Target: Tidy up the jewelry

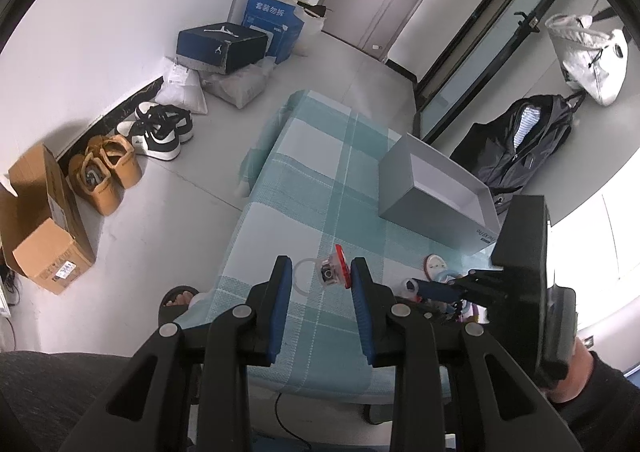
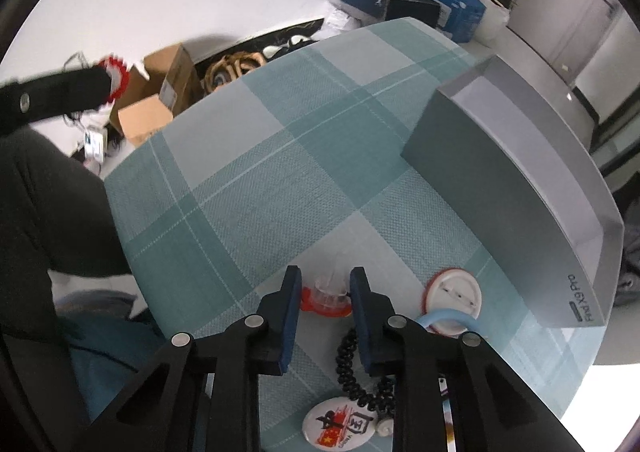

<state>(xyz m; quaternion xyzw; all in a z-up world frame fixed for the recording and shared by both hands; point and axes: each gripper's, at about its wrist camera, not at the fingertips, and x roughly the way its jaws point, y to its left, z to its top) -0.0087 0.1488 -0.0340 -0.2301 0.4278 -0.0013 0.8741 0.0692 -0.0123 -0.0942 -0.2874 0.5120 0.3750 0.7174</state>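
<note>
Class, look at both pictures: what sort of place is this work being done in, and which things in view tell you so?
Probably a home, near an entrance: pairs of shoes line the wall beside stacked shoe boxes, a dark jacket hangs by a door, and a small table wears a checked cloth.

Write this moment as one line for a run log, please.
left gripper: shut on red-and-clear toy ring | right gripper: shut on second red-and-clear ring | open grey cardboard box: nothing visible inside
</note>
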